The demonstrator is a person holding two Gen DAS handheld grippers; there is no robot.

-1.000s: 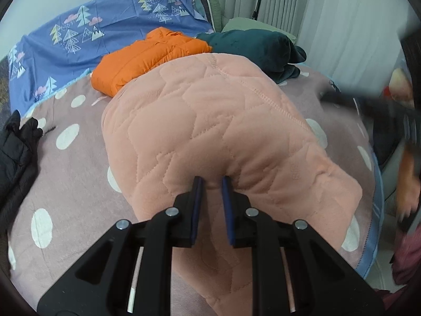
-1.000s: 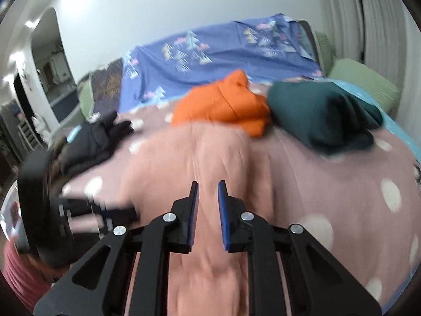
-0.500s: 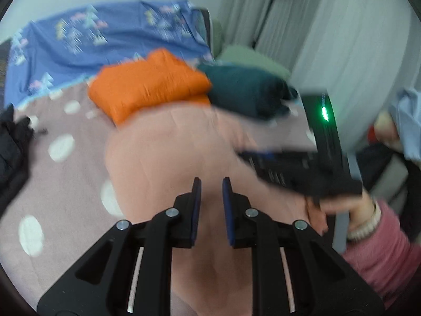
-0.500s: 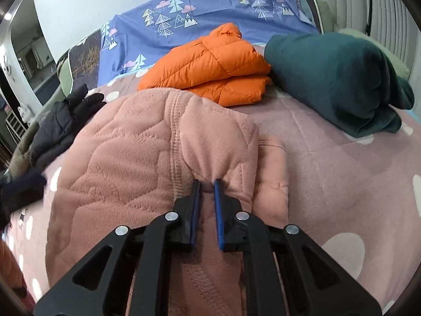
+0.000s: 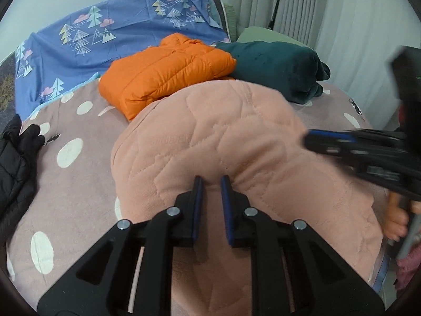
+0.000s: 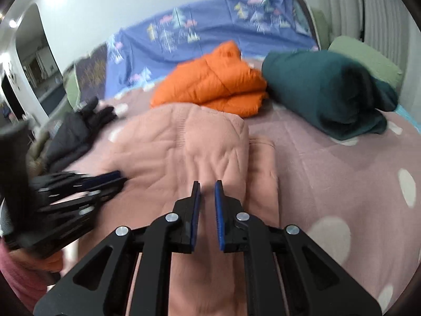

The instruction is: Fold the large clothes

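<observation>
My feeds show a bed covered in a mauve blanket [image 5: 79, 184] with pale polka dots. Blue sheet [image 5: 105, 39] printed with trees and clouds is draped at the far end, against a plain light wall [image 6: 131, 0]. Pale pleated curtains [image 5: 329, 13] hang on the right side; a green pillow [image 6: 368, 58] sits below them. Far left in my right feed, an arched opening [image 6: 34, 60] leads to a brighter room.
</observation>
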